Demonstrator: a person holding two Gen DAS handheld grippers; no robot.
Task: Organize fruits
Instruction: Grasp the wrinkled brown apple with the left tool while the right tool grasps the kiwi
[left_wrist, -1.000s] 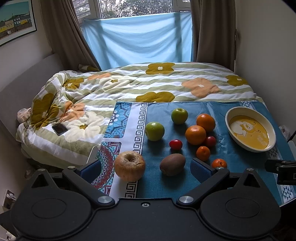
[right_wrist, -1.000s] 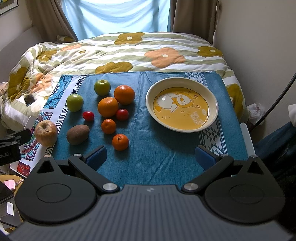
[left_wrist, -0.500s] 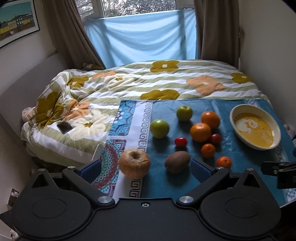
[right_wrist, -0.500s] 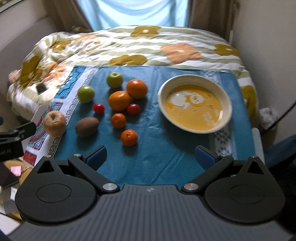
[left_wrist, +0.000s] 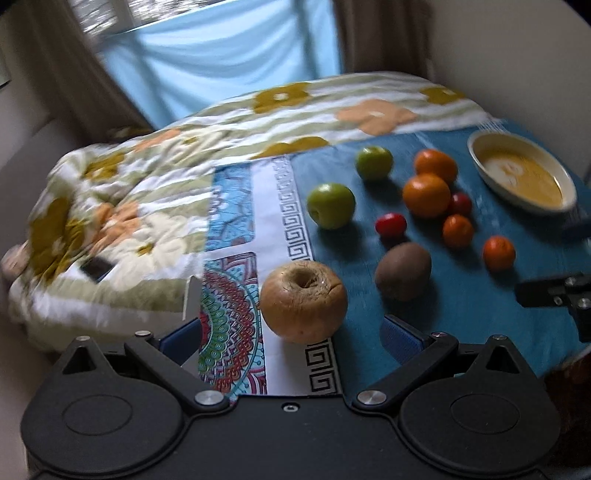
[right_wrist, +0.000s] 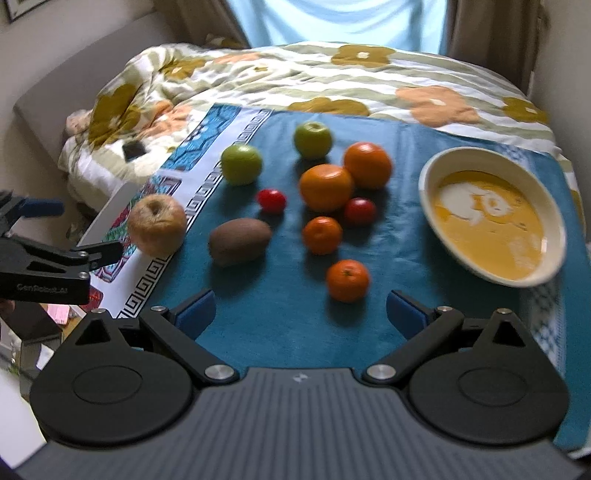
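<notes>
Fruit lies on a blue cloth (right_wrist: 280, 314) over a table. In the left wrist view a wrinkled brown apple (left_wrist: 303, 301) sits just ahead of my open left gripper (left_wrist: 291, 334), between its blue fingers. A kiwi (left_wrist: 402, 271), two green apples (left_wrist: 331, 205) (left_wrist: 373, 162), two oranges (left_wrist: 426, 195), small tangerines (left_wrist: 498, 253) and red tomatoes (left_wrist: 390, 224) lie beyond. In the right wrist view my right gripper (right_wrist: 301, 312) is open above the cloth, just short of a tangerine (right_wrist: 347, 280). The yellow duck bowl (right_wrist: 491, 216) stands at the right, empty.
A bed with a flowered quilt (right_wrist: 295, 70) lies behind the table, with a phone (right_wrist: 133, 149) on it. A light blue sheet (left_wrist: 221, 66) and curtains cover the window. The left gripper's body (right_wrist: 48, 266) shows at the left edge of the right wrist view.
Both grippers have moved forward and lower toward the fruit. The brown apple now sits closer between the left fingers; the tangerine is nearer the right ones. No fruit has moved.
</notes>
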